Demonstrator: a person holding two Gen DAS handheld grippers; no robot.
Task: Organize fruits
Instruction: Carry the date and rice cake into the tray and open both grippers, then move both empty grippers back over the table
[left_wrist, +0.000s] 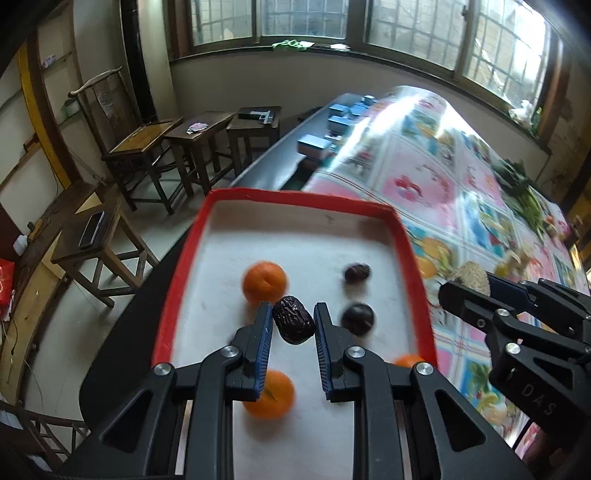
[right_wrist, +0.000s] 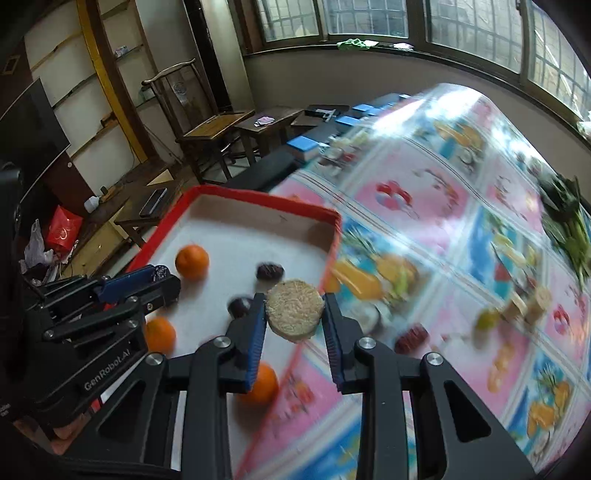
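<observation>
Over the red-rimmed white tray (left_wrist: 404, 236), our left gripper (left_wrist: 293, 325) pinches a dark, wrinkled date (left_wrist: 293, 325) across its middle; we judge it light and soft. Our right gripper (right_wrist: 294, 314), at the tray's right edge, clamps a pale fibrous disc (right_wrist: 294, 308), probably light and crumbly.

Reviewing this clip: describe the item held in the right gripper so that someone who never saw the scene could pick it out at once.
Find the red-rimmed tray at the edge of the fruit-print tablecloth. Just above the tray's right rim, the right gripper pinches a round, flat, beige disc with a rough, fibrous face. Its neighbours in the tray are smooth oranges and dark wrinkled dates; it alone is pale and disc-shaped.
</observation>
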